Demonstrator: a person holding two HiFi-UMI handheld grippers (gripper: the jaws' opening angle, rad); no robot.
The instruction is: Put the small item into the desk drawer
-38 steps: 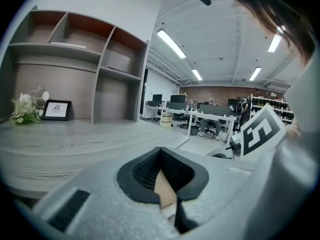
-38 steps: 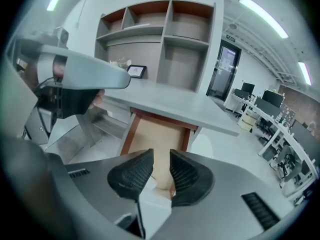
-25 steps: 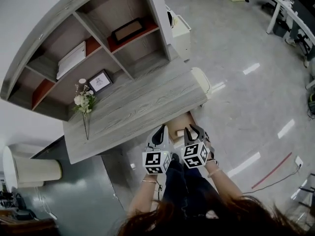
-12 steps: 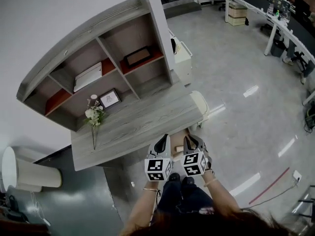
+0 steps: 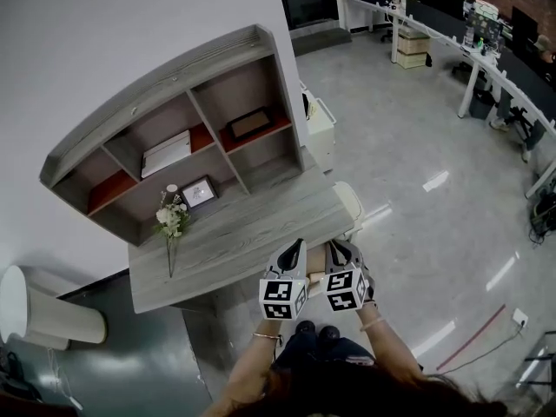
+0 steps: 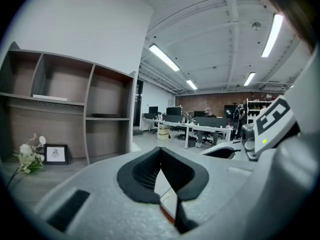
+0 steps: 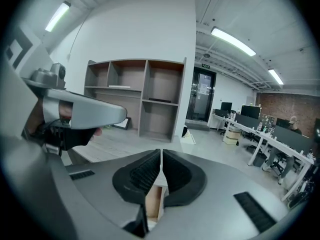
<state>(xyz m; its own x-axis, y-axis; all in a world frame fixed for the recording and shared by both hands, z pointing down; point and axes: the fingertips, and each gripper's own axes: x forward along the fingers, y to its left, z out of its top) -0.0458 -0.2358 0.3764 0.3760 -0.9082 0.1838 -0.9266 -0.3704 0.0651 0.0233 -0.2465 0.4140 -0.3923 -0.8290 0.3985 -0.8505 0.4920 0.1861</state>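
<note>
Now, beside the woodgrain desk (image 5: 234,241), left gripper (image 5: 296,247) pressed together, right gripper (image 5: 341,248) closing empty.

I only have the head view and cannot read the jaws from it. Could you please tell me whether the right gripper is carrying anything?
Observer: No. In the right gripper view, the right gripper is closing. Its jaws are almost together and nothing is between them.
Operator: Thank you. What lies beyond it?
Observer: Through the gap beneath its jaws you can see the pale wooden inside of the open drawer.
Operator: And the left gripper?
Observer: In its own view, the left gripper is shut and empty.
</note>
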